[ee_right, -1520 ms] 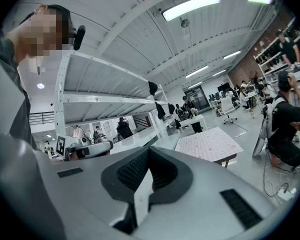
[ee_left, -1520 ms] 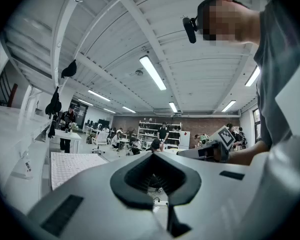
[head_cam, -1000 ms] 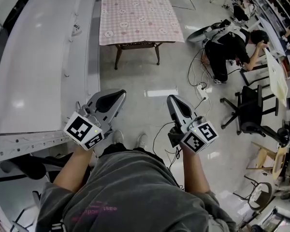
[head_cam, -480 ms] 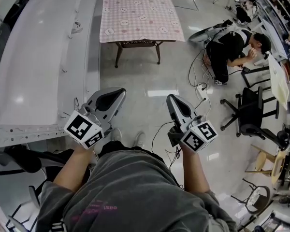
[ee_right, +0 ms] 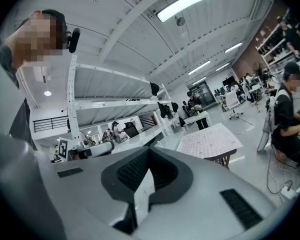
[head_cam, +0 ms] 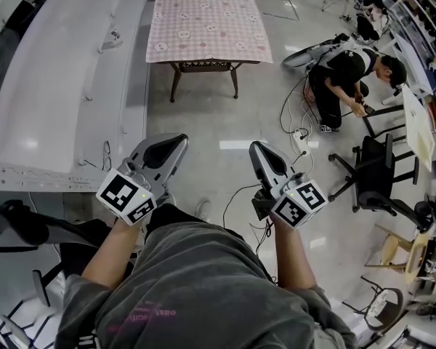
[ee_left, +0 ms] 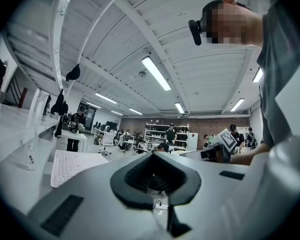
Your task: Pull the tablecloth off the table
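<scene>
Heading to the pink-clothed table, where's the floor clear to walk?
Bare floor runs straight ahead to the table, along the white counter on the left. The right is crowded: a power strip, a crouching person, a chair.

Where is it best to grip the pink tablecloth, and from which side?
Probably the tablecloth at its near hanging edge, close to the two front corners, coming from the person's side. It lies flat on the table, and only the overhang gives the jaws a free fold.
</scene>
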Tool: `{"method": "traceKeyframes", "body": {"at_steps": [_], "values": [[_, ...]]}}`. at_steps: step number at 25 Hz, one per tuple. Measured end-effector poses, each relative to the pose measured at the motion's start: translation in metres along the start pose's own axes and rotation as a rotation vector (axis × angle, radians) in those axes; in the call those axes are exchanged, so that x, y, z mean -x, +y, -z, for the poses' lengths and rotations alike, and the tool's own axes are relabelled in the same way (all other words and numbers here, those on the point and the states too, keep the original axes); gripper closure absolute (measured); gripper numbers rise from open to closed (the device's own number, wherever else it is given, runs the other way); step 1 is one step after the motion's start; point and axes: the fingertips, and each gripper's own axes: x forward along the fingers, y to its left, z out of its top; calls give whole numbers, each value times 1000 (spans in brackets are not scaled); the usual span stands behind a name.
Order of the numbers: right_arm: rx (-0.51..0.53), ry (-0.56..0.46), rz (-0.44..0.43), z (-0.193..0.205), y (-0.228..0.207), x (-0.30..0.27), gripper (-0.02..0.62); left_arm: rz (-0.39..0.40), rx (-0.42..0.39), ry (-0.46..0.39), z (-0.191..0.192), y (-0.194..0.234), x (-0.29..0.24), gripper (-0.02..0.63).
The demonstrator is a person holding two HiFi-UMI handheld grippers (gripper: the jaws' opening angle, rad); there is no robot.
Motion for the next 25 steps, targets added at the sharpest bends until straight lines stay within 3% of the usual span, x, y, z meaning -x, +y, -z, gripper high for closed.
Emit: {"method": "traceKeyframes", "body": {"at_steps": [12,25], "values": [[-35,-13,-17,-5,-19,19,598,-17,-13,13,3,-24,-18,606],[-43,-18,-3,-15,-45,6,598,-17,-18,7,-4,-4,-43,606]]}}
